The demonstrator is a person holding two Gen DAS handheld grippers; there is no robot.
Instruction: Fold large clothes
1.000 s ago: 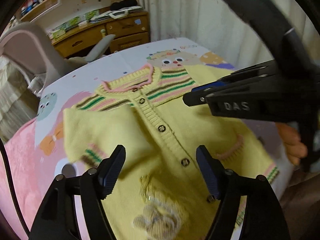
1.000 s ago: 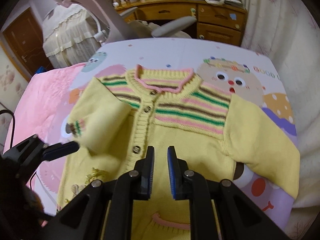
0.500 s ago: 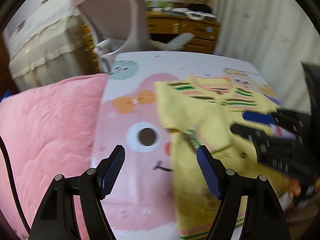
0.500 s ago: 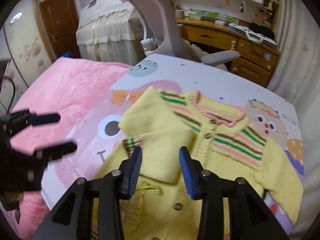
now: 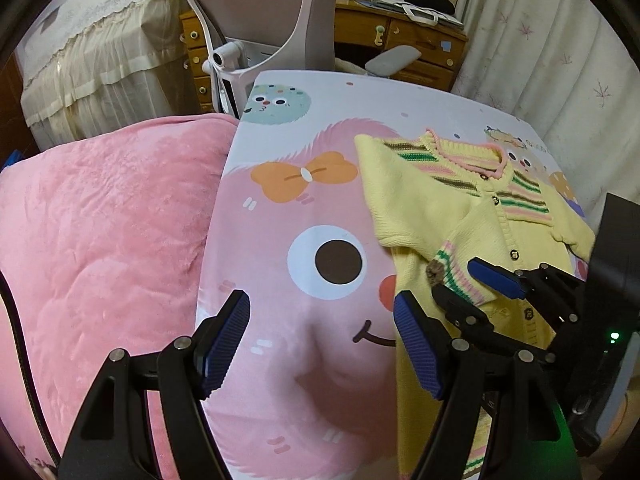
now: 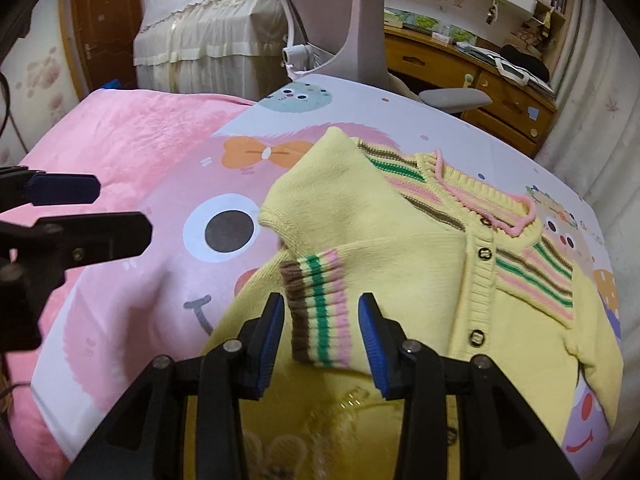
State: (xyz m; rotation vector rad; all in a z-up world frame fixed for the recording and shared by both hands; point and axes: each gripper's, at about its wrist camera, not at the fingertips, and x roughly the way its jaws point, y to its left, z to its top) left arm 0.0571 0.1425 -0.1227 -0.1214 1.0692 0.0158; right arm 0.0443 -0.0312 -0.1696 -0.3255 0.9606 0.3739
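Far left on the bed: pink blanket (image 5: 100, 240), plush and rumpled, covering that side up to the edge of the sheet (image 5: 272, 280). Smooth printed sheet, big cartoon face with one round eye, orange bow and thin smile, mostly bare here, so plenty of free room between the blanket and the knitwear.

Above that bare patch hangs the left gripper (image 5: 321, 308), pointing steeply down, jaws spread wide, nothing between the ribbed blue pads (image 5: 222, 344).

Right of centre, toward the bed's right edge, lies the cardigan (image 6: 400, 264): pale yellow, soft ribbed knit, buttoned down the front with small dark buttons (image 6: 485, 253), wavy pink trim at the neck, bands of green, pink and brown across the yoke. Neck toward the far edge. Left sleeve folded in across the chest, its cuff (image 6: 320, 320) striped brown, green and pink, resting just short of the button band. Right sleeve spread out flat toward the right edge. Near hem hidden behind the fingers.

Over the cuff hovers the right gripper (image 6: 321, 308), jaws just opened and standing apart, cuff showing between the pads but not pinched.

Beyond the far edge: pale chair (image 5: 280, 12), wooden desk (image 5: 400, 36). Along the right edge: a light curtain (image 5: 540, 60), close by, little room there.
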